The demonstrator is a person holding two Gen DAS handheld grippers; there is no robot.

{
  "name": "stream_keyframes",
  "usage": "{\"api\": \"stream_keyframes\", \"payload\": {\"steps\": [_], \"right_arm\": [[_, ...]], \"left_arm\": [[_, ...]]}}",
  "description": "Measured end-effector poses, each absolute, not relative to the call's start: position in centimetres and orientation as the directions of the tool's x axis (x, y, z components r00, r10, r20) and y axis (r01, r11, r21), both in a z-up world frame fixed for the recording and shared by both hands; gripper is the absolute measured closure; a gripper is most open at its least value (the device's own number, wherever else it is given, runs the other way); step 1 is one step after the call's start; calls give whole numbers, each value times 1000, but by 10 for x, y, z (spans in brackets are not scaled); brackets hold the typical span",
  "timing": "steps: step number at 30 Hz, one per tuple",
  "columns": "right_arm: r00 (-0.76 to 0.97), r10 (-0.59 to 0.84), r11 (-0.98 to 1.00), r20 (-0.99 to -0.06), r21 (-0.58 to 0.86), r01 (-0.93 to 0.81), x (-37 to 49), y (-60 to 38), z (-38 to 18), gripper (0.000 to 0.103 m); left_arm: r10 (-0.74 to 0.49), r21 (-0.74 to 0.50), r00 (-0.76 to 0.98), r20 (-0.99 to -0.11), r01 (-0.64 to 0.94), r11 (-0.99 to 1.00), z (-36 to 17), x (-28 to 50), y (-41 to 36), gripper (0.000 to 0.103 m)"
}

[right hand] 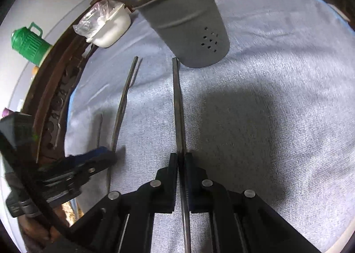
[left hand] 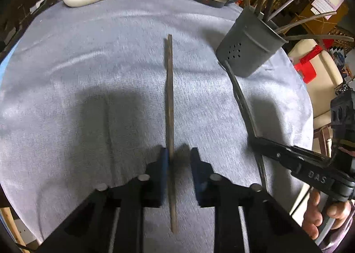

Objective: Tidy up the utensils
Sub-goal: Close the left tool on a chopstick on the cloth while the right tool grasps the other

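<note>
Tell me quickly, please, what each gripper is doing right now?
Left gripper: open around a chopstick, not yet clamped.
Right gripper: shut on another chopstick.

Both grippers: black printed linkage bodies, silver round pivot pins, blue pads on fingers (left hand: 164,164). Right gripper (left hand: 257,140) has raised "DAS" lettering on its side; purple sleeve below that lettering, near the handle.

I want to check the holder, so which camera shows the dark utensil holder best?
The right wrist view: the utensil holder sits near centre, its rim, perforated wall and base visible. The left wrist view shows it smaller, tilted toward the right edge.
</note>
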State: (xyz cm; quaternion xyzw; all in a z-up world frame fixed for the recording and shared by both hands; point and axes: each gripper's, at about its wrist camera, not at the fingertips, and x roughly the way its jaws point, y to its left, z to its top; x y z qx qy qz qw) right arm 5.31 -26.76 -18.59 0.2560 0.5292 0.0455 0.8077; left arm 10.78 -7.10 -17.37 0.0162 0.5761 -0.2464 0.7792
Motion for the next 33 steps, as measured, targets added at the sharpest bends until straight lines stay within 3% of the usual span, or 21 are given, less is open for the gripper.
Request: {"api": "stream_keyframes", "payload": {"steps": [1, 2, 14, 16, 19, 20, 21, 23, 25, 28, 29, 32, 33], "right_arm": [[437, 347, 864, -830, 464, 196, 52, -269, -186, 95], [438, 352, 861, -827, 470, 196, 51, -269, -186, 95], [436, 354, 862, -827, 470, 190, 53, -271, -183, 90], [449, 330, 877, -831, 445, 180, 61, -267, -179, 85], [484, 275, 896, -831, 404, 185, 75, -264, -173, 63], [497, 273, 894, -824, 408, 186, 79, -265, -172, 44], [530, 267, 891, -805, 416, 183, 83, -264, -170, 41], [538, 243, 901, -807, 393, 182, 92, -261, -169, 45], [516, 238, 898, -823, 389, 207, 103, -262, -177, 67], [531, 216, 907, -819, 370, 201, 111, -264, -179, 76], [528, 202, 915, -825, 352, 199, 111, -265, -180, 85], [511, 223, 915, -830, 359, 185, 109, -271, -181, 91], [499, 229, 912, -836, 364, 191, 106, -275, -182, 91]], "left_arm": [[-365, -258, 218, -905, 401, 879, -174, 108, -70, 96], [-369, -265, 217, -904, 396, 879, -175, 108, -68, 97], [-382, -271, 186, -905, 440, 856, -170, 49, -40, 98], [-381, -274, 180, -907, 434, 858, -169, 50, -39, 98], [-377, -266, 196, -905, 430, 863, -164, 58, -45, 97], [-387, -271, 210, -898, 430, 861, -160, 63, -46, 97], [-391, -273, 217, -894, 430, 861, -157, 67, -47, 97], [-381, -259, 237, -894, 420, 870, -154, 82, -52, 97], [-365, -246, 249, -897, 406, 880, -153, 96, -53, 97], [-356, -246, 239, -903, 389, 888, -155, 112, -54, 97], [-353, -245, 237, -905, 388, 888, -155, 115, -56, 97], [-351, -240, 239, -905, 394, 887, -152, 121, -67, 95], [-356, -246, 237, -904, 393, 886, -151, 124, -70, 87]]}}
